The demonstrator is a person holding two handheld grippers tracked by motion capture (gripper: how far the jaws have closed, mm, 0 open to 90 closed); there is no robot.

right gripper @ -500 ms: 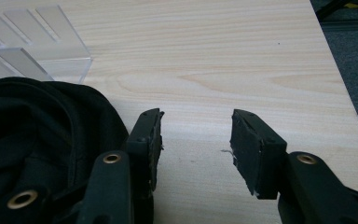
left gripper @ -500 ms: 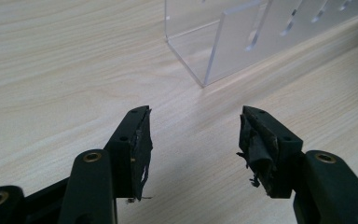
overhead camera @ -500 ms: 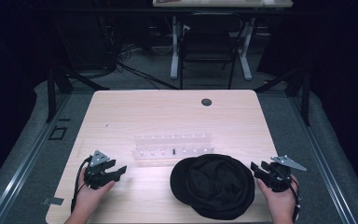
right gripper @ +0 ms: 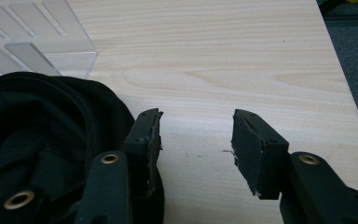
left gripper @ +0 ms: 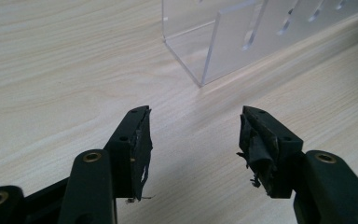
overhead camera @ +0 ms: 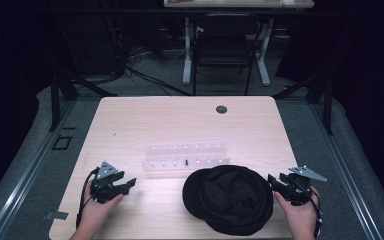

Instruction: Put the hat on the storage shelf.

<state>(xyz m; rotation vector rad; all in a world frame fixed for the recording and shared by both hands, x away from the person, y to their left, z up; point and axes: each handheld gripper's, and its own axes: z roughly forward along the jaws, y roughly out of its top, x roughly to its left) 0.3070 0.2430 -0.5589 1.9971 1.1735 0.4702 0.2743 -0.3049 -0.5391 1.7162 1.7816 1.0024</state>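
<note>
Nothing's really moved since half a second back: my left tongs (overhead camera: 130, 183) and right tongs (overhead camera: 271, 181) both gape wide and empty, black cap (overhead camera: 228, 199) just beside the right ones, touching their inner jaw, clear rack (overhead camera: 185, 157) ahead, so no grab started yet.

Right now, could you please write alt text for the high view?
A black cap lies on a wooden table, in front of a clear plastic rack. A person holds the open left tool apart at the left and the open right tool beside the cap.
</note>
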